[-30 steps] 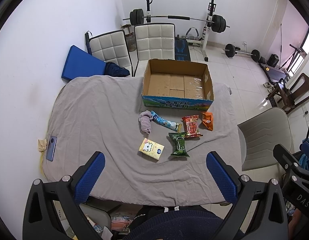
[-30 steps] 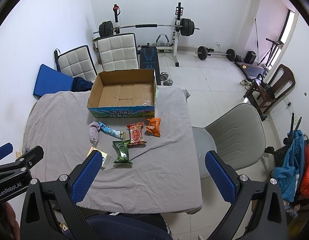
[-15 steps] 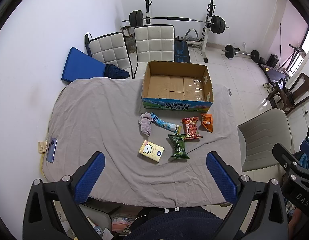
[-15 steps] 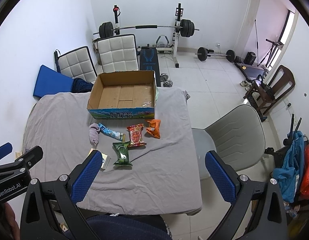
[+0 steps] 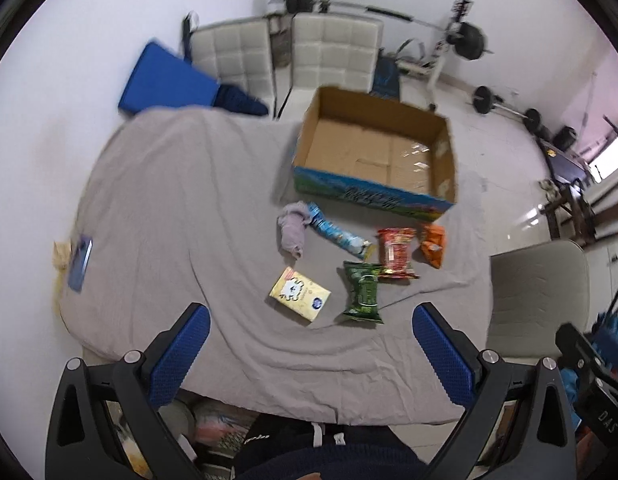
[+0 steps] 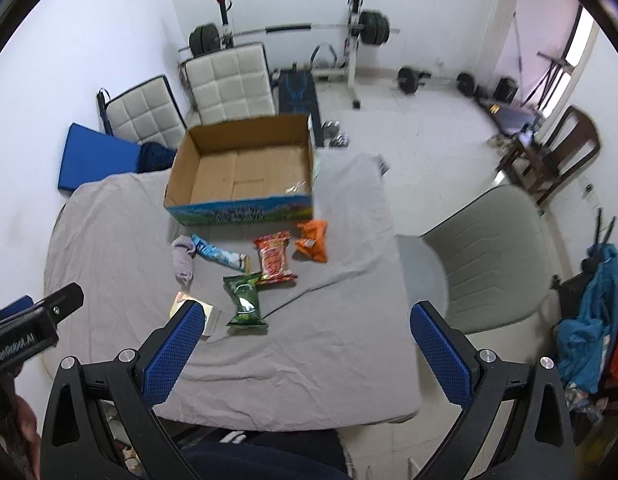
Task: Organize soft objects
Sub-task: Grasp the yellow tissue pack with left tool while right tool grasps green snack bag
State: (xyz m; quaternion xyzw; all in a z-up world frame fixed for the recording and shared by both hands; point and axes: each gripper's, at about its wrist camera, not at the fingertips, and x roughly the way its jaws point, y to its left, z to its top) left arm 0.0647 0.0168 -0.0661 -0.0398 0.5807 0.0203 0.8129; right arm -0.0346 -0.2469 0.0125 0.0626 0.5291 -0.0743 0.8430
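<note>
Both claws, left (image 5: 311,344) and right (image 6: 305,338), hang spread wide and empty above the worktop's (image 5: 169,208) near edge. The sock (image 5: 291,229), blue (image 5: 339,232), red (image 5: 396,254), orange (image 5: 433,245) and green (image 5: 363,294) packets and tissue pack (image 5: 300,294) lie just near of the empty box (image 5: 373,156).

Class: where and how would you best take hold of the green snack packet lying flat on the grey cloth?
Probably pinch the green snack packet across its narrow width at mid-body, coming from above. It lies flat with crimped ends near and far; its long sides look clear for fingers, though the red packet touches its far corner.
</note>
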